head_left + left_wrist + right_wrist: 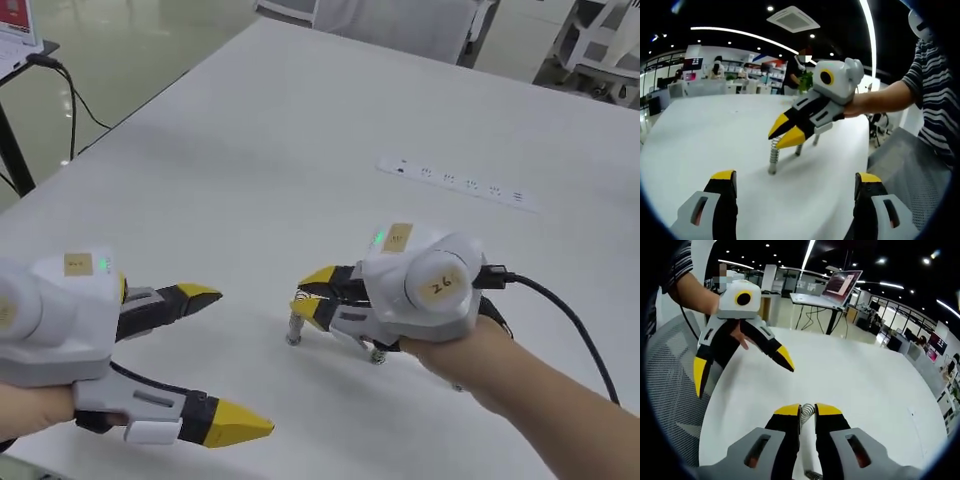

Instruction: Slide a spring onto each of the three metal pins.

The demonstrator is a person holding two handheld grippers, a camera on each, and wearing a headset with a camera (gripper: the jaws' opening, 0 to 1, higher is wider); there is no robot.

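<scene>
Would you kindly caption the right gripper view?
Right gripper clamps a spring; the open left gripper hovers nearby.

A silver coil spring (774, 149) sits on the near upright pin (772, 168), gripped by the right tool (775, 141), with two more pins (799, 149) upright behind it on the desk (715, 135)

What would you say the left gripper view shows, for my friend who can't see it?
The right gripper reaches in from the right and pinches a spring at the top of a metal pin standing on a white table. At the bottom, the left gripper holds its yellow-tipped fingers wide apart.
</scene>
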